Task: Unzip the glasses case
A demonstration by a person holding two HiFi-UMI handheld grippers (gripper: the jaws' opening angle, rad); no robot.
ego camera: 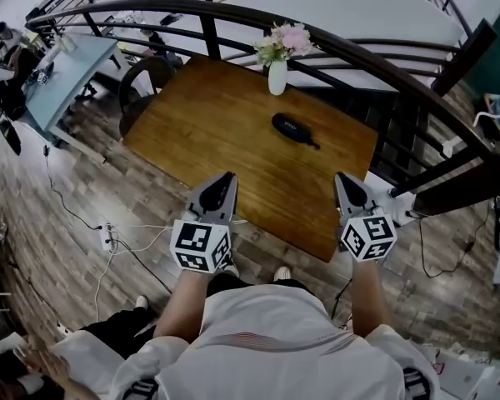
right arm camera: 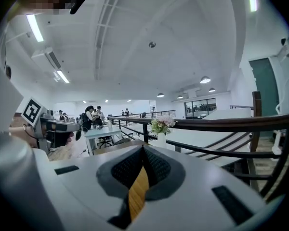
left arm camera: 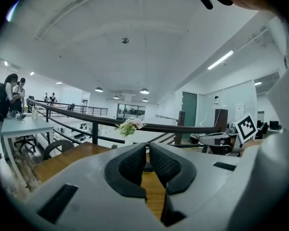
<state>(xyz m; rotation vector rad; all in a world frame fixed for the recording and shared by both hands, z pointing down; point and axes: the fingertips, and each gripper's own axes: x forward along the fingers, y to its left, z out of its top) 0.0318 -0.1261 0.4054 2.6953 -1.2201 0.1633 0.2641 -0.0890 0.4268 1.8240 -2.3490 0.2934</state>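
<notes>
A black glasses case (ego camera: 293, 128) lies on the brown wooden table (ego camera: 208, 123), toward its far side, with a short pull sticking out at its right end. My left gripper (ego camera: 227, 177) hovers over the table's near left edge, jaws shut and empty. Over the near right edge my right gripper (ego camera: 340, 177) is also shut with nothing in it. Both are well short of the case. In the left gripper view a dark bit of the case (left arm camera: 147, 167) shows just past the closed jaws of my left gripper (left arm camera: 148, 154). The right gripper view shows my right gripper (right arm camera: 143, 152) closed over bare wood.
A white vase with pink flowers (ego camera: 278, 57) stands at the table's far edge, just behind the case. A dark curved railing (ego camera: 233, 15) runs behind the table. A chair (ego camera: 142, 82) sits at the table's left. Cables (ego camera: 108, 238) lie on the floor at left.
</notes>
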